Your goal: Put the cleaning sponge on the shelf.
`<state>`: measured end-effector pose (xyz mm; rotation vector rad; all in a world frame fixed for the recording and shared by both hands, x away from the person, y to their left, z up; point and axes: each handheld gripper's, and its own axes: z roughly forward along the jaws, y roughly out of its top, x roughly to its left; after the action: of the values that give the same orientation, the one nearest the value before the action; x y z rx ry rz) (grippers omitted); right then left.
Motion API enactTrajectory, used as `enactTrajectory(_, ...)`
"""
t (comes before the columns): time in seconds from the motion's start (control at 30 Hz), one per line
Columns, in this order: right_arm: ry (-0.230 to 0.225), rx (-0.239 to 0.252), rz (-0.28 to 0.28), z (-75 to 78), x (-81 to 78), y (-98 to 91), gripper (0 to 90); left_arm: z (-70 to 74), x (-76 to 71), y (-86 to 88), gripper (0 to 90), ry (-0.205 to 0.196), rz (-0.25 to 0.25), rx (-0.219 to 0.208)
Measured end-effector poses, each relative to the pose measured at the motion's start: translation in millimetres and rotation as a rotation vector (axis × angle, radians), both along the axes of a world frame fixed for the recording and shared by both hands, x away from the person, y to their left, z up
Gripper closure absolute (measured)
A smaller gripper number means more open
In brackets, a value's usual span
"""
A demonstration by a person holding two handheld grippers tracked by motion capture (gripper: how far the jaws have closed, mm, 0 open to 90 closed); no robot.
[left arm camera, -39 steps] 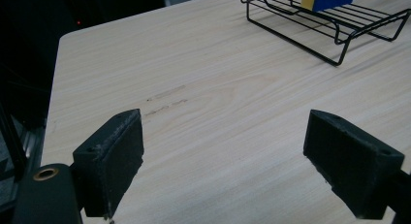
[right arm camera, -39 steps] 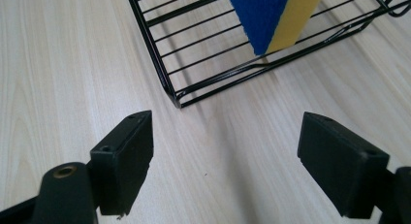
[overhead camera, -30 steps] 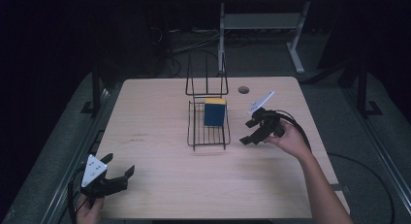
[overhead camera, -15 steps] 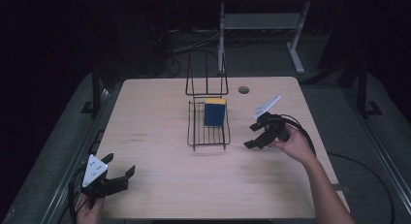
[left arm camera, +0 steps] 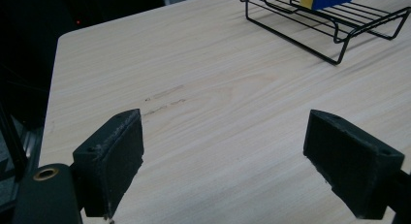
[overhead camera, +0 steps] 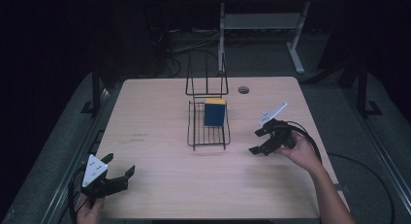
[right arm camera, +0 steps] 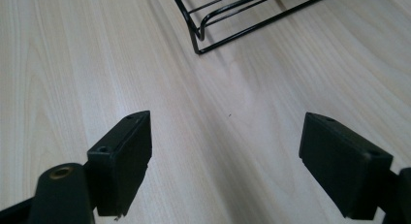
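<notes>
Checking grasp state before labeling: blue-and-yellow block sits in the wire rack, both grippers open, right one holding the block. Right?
Not quite. The right gripper holds nothing: in the right gripper view its fingers stand apart over bare table. The block does sit in the wire rack, and the left gripper is open.

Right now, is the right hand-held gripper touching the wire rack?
Apart. The high view shows bare table between the right hand-held gripper and the wire rack; its own view shows open jaws short of the rack.
</notes>
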<state>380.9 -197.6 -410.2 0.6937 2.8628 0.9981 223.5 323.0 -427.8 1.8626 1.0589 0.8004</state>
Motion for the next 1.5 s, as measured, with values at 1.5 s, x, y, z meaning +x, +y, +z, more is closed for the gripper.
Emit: enactTrajectory(1.5, -0.01, 0.023, -0.056, -23.7, -57.6, -30.8, 18.7, -1.1, 0.8, -0.9, 13.9, 0.004, -0.001, -0.001)
